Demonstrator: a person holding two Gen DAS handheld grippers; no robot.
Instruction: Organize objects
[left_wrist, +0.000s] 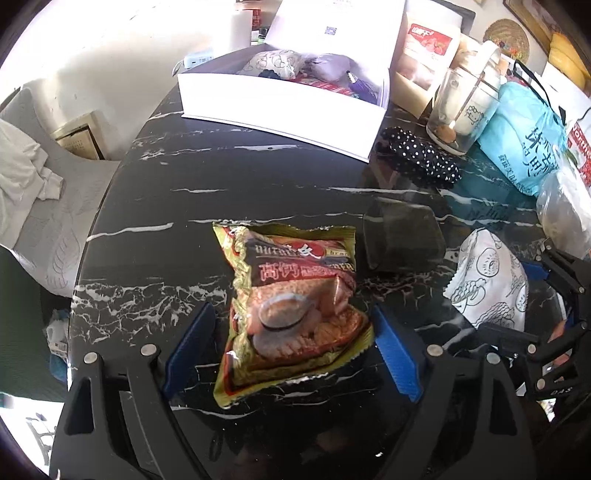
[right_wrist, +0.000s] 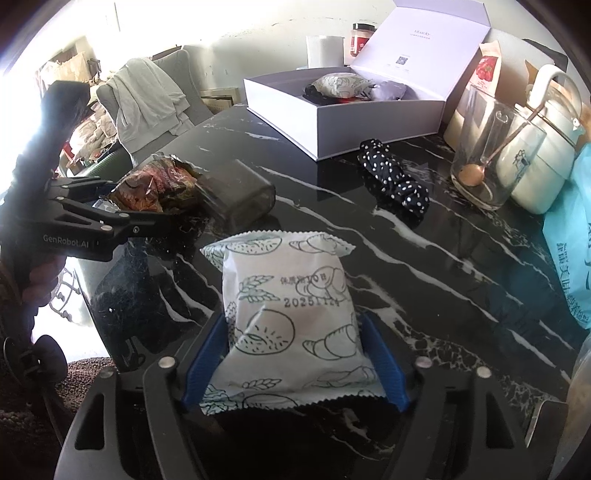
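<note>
From the left wrist, the left gripper (left_wrist: 291, 354) is wide open around a red snack bag (left_wrist: 295, 310) lying near the table (left_wrist: 155, 206) edge; its blue pads don't touch it. From the right wrist, the right gripper (right_wrist: 295, 365) stands open around a white snack bag (right_wrist: 291, 321); I can't tell if its pads touch; the white box (right_wrist: 343, 114) sits at the far edge.

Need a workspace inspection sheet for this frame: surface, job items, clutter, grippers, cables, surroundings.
Surface: black marble table, glossy.
Job's things: colourful snack packet between left jaws; white printed packet between right jaws; open white box holding pouches.
Clutter: polka-dot scrunchie, dark container, glass with spoon, white jug, blue bag.
Grippers: left gripper open; right gripper open, pads close beside its packet.
Cables: nothing seen.
Surroundings: chair with draped cloth.
</note>
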